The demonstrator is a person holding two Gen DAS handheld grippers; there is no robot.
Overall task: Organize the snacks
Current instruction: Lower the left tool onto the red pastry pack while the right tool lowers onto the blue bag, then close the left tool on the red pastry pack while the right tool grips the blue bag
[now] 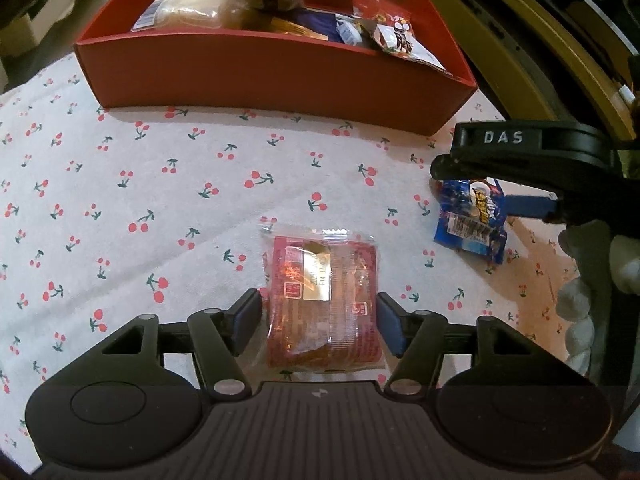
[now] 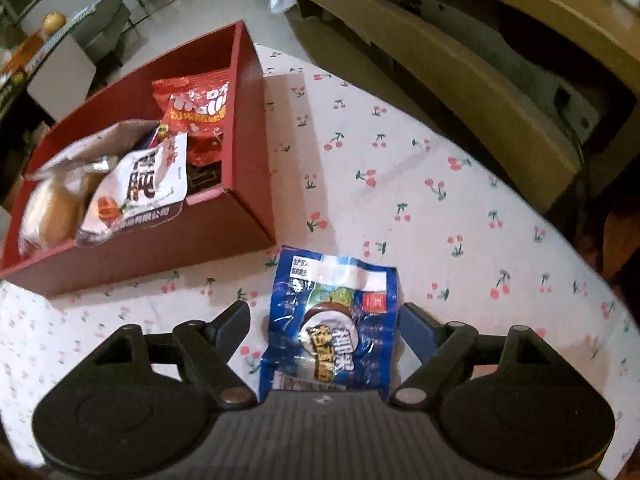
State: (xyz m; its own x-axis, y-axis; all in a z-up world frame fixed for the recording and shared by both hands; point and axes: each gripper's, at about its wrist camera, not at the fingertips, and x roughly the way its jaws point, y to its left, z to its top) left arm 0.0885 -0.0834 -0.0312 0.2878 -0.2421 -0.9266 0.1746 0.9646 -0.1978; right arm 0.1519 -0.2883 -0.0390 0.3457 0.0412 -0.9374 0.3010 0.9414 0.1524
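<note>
So the red snack pack (image 1: pixel 322 300) was lying flat on the cherry-print tablecloth (image 1: pixel 160 200), right between the fingers of the left gripper (image 1: pixel 320 320). The blue pads sat just beside its two edges, the left one maybe brushing the wrapper, but I couldn't see any real squeeze, so I'd call those fingers partly spread around it rather than clamped.

Over to the right, the blue snack bag (image 2: pixel 332 328) was on the cloth too, sitting between the fingers of the right gripper (image 2: pixel 326 322). There was a clear gap on the left side; the right pad was right at the bag's edge, touching or not I couldn't tell. Not gripped, as far as I could see. The left wrist view showed the same blue bag (image 1: pixel 472 220) with the right gripper (image 1: pixel 520 184) above it.

Beyond both sat the red box (image 1: pixel 280 76) on the cloth, already holding a bunch of stuff: a bread roll in clear wrap (image 1: pixel 188 8), a white packet (image 2: pixel 140 188) and a red candy bag (image 2: pixel 196 116). The blue bag lay near the box's corner; the red pack was well apart from it.
</note>
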